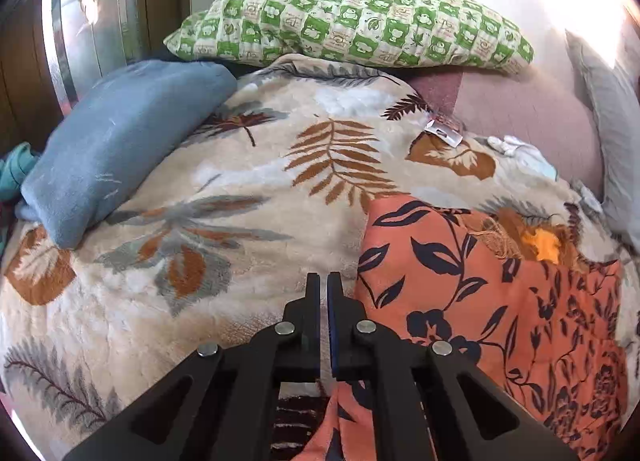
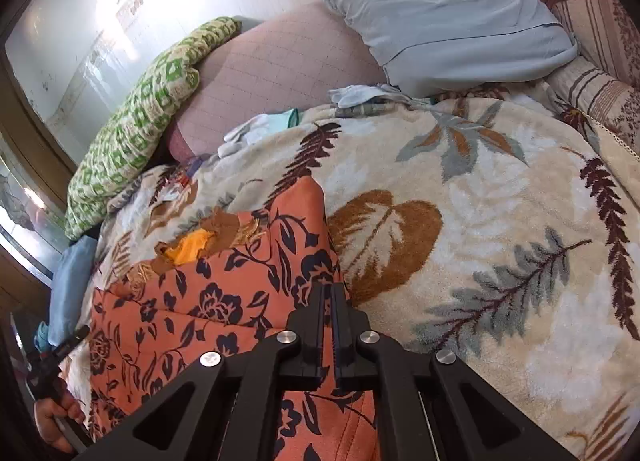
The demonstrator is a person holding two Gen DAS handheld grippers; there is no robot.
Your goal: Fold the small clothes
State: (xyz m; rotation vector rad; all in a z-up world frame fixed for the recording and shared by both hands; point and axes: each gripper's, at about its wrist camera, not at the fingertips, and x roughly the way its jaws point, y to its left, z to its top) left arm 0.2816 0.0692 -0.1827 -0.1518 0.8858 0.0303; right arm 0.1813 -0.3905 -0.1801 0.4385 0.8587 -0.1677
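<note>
Both tools (image 1: 324, 281) (image 2: 332, 291) pinch garment (image 1: 500, 301), lengthwise away.

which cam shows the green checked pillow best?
Left wrist: the green checked pillow lies broadside at the top, pattern clear. Right wrist shows it only obliquely at the left, foreshortened.

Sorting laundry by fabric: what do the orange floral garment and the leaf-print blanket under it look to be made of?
The orange floral garment looks like thin, smooth woven cloth, perhaps rayon or cotton: matte, with crisp creases and flat folds. The leaf-print blanket looks like thick plush fleece: fuzzy nap, soft blurred pattern edges.
</note>
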